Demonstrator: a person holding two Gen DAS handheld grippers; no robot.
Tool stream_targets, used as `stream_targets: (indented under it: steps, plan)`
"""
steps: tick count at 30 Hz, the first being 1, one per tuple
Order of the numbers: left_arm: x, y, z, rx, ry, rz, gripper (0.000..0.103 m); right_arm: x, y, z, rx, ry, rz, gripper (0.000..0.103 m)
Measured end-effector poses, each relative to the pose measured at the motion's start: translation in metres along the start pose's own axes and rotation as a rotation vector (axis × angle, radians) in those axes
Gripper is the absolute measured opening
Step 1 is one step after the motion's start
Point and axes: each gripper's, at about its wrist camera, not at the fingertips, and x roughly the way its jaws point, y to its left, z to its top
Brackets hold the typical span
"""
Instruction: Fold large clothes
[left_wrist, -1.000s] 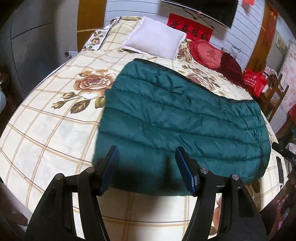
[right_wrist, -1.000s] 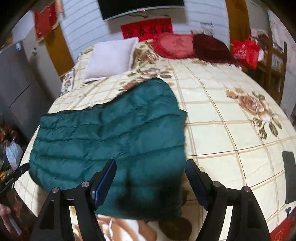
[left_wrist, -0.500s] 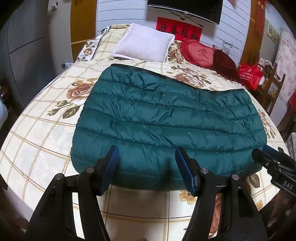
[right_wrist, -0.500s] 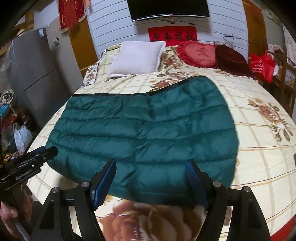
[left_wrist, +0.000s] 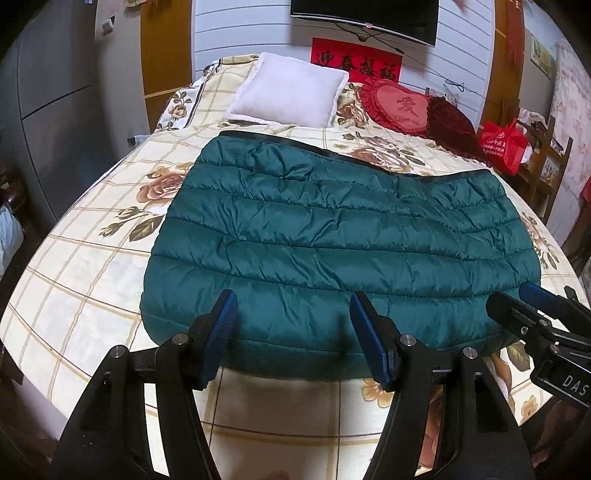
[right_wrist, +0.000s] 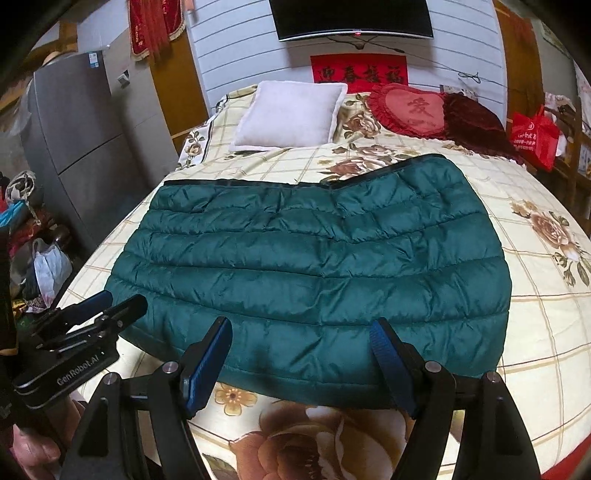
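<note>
A dark green quilted down garment (left_wrist: 332, 236) lies flat and folded on the floral bed cover (left_wrist: 85, 266); it also shows in the right wrist view (right_wrist: 314, 258). My left gripper (left_wrist: 291, 314) is open and empty above the garment's near edge, left of centre. My right gripper (right_wrist: 301, 341) is open and empty above the near edge, right of centre. Each gripper shows in the other's view: the right one at the right edge (left_wrist: 532, 306), the left one at the left edge (right_wrist: 107, 306).
A white pillow (left_wrist: 288, 94), a red heart cushion (left_wrist: 402, 107) and a dark red cushion (left_wrist: 450, 122) lie at the bed's head. A red bag (left_wrist: 504, 146) and wooden furniture stand to the right. A grey fridge (right_wrist: 88, 147) and floor clutter are on the left.
Both grippers have pulled back and turned to face the bed squarely, so the whole garment is now in view. Both stayed open. The garment has not moved.
</note>
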Motion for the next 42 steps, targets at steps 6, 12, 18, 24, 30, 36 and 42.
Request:
stream_targets:
  steps: [6,12,18,24,30,36,42]
  plan:
    - [0.0005,-0.0014,-0.0006,-0.002,-0.006,0.001,0.063,-0.0005,0.0035,0.0022,-0.011,-0.01,-0.01,0.075]
    - [0.0012,-0.0006,-0.0007,-0.001,0.001,0.0,0.063,0.0014,0.0034,0.0034,-0.009,-0.005,-0.013,0.076]
    - [0.0024,-0.0002,-0.0009,-0.004,0.003,-0.001,0.063,0.0041,0.0031,0.0024,-0.003,0.004,-0.013,0.077]
    - [0.0038,-0.0007,-0.0011,-0.005,0.005,-0.005,0.063,0.0046,0.0035,0.0023,-0.002,0.004,-0.012,0.08]
    - [0.0044,-0.001,-0.0029,-0.007,0.008,-0.005,0.063,0.0068,0.0035,0.0019,0.0,0.015,-0.011,0.082]
    - [0.0056,-0.0017,-0.0036,-0.004,0.009,-0.004,0.063,0.0073,0.0043,0.0008,0.002,0.017,-0.011,0.082]
    - [0.0068,-0.0041,-0.0046,-0.003,0.012,-0.007,0.063,0.0086,0.0048,-0.0005,0.002,0.024,-0.01,0.082]
